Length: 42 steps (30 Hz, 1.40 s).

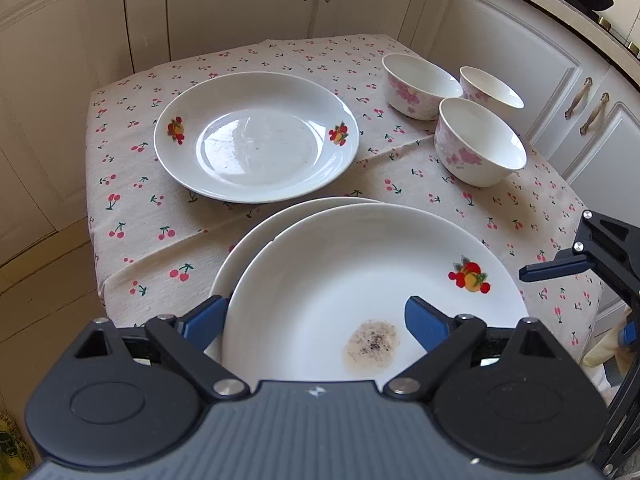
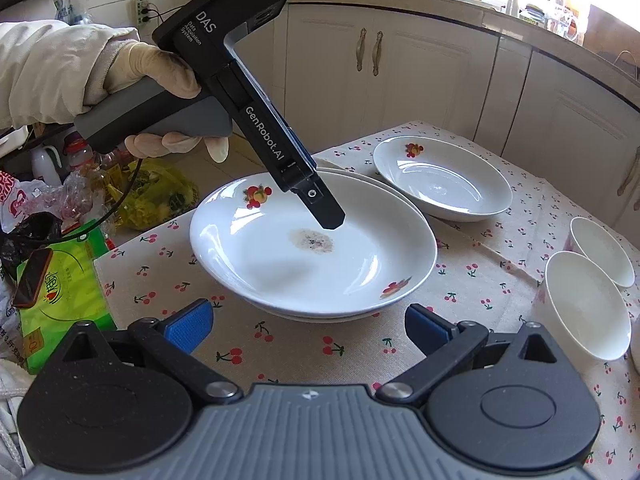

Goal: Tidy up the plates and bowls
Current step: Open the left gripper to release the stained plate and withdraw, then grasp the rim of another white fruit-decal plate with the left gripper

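Two white fruit-print plates are stacked near the table's front edge. The top plate (image 1: 360, 280) has a brown stain (image 1: 372, 344); the lower plate (image 1: 240, 252) peeks out at its left. My left gripper (image 1: 316, 324) is open and straddles the top plate's near rim, one pad outside and one over the inside, neither pressing. From the right wrist view, a left fingertip (image 2: 330, 212) hovers just above the stain. A third plate (image 1: 256, 136) lies alone farther back. Three floral bowls (image 1: 480, 140) (image 1: 420, 84) (image 1: 492, 88) cluster at the right. My right gripper (image 2: 310, 328) is open above the cloth.
A cherry-print cloth (image 1: 140, 208) covers the small table, with cream cabinets (image 1: 500, 40) close behind and to the right. A green tissue pack (image 2: 64, 280) and plastic bags (image 2: 152, 192) crowd the table's far side in the right wrist view. A gloved hand (image 2: 160, 68) holds the left gripper.
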{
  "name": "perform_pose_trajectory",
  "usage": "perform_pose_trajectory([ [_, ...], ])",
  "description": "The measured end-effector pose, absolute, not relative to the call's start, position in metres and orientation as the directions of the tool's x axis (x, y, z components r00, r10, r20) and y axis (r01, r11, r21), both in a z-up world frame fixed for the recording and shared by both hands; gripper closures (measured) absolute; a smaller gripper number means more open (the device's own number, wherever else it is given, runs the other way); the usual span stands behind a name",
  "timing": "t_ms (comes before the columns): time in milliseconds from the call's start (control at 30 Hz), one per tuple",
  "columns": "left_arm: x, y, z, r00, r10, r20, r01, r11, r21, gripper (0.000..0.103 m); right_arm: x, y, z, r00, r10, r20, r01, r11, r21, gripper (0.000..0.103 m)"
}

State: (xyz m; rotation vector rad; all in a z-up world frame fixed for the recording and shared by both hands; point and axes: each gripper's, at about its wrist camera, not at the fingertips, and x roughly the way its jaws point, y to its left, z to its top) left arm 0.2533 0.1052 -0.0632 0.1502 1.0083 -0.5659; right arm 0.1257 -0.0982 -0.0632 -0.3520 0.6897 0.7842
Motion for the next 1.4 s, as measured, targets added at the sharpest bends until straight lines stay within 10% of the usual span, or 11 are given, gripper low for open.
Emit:
perform_pose_trajectory([
  [1400, 0.163, 0.116, -0.004, 0.709, -0.397, -0.583, 0.424, 0.9, -0.098, 0.001, 0.058, -0.139, -0.023, 0.642, 0.51, -0.572, -0.695, 0.702, -0.154, 0.0],
])
